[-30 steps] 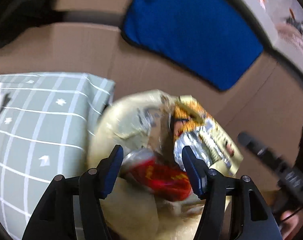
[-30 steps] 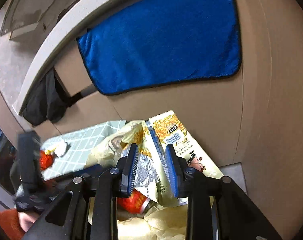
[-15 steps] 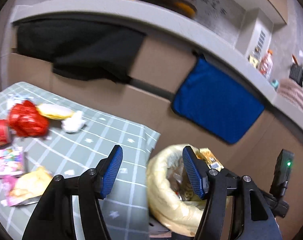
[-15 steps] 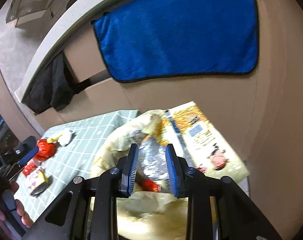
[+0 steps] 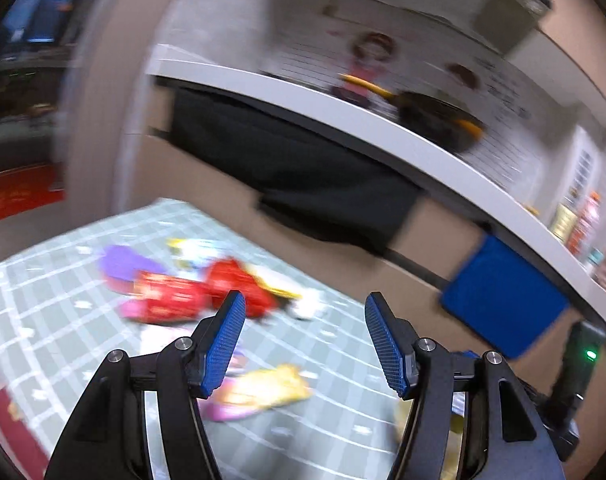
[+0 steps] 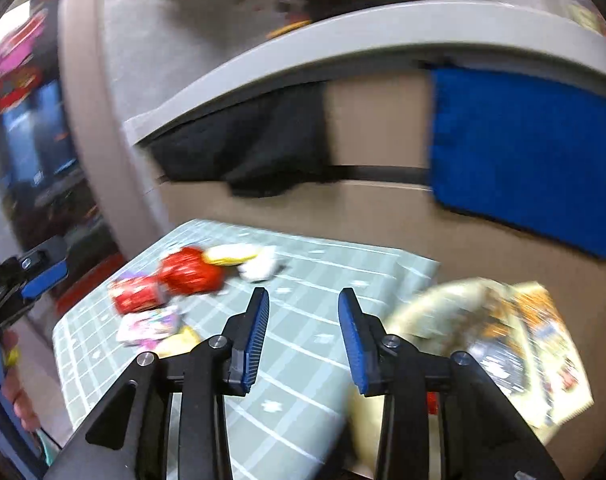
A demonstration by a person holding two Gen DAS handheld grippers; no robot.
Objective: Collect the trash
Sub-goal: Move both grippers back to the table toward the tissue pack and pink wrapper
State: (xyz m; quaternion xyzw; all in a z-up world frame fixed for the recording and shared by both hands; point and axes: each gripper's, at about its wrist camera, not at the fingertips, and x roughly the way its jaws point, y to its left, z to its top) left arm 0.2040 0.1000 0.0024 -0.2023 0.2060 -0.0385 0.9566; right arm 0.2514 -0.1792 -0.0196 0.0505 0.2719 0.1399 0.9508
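Observation:
My left gripper (image 5: pixel 303 308) is open and empty above the green checked tablecloth (image 5: pixel 335 432). Blurred trash lies ahead of it: two red wrappers (image 5: pixel 171 300), a purple piece (image 5: pixel 123 264), a white crumple (image 5: pixel 307 304) and a yellow packet (image 5: pixel 263 392). My right gripper (image 6: pixel 305 300) has its jaws opening with nothing between them. It sits over the cloth's right end. The yellowish trash bag (image 6: pixel 431 308) stands to its right with an orange snack wrapper (image 6: pixel 543 340) sticking out. The red wrappers (image 6: pixel 191 272), a pink packet (image 6: pixel 151 324) and the white crumple (image 6: pixel 259 268) lie to its left.
A counter edge (image 6: pixel 343 36) runs behind the table, with a black cloth (image 6: pixel 263 152) and a blue towel (image 6: pixel 523 152) hanging on the brown cabinet front. The left gripper (image 6: pixel 43 276) and a hand (image 6: pixel 15 380) show at the left edge of the right wrist view.
Both grippers swung left, away from the bag and over the table. The right gripper let go of the silver-lined wrapper, which is no longer between its jaws. The left stayed open.

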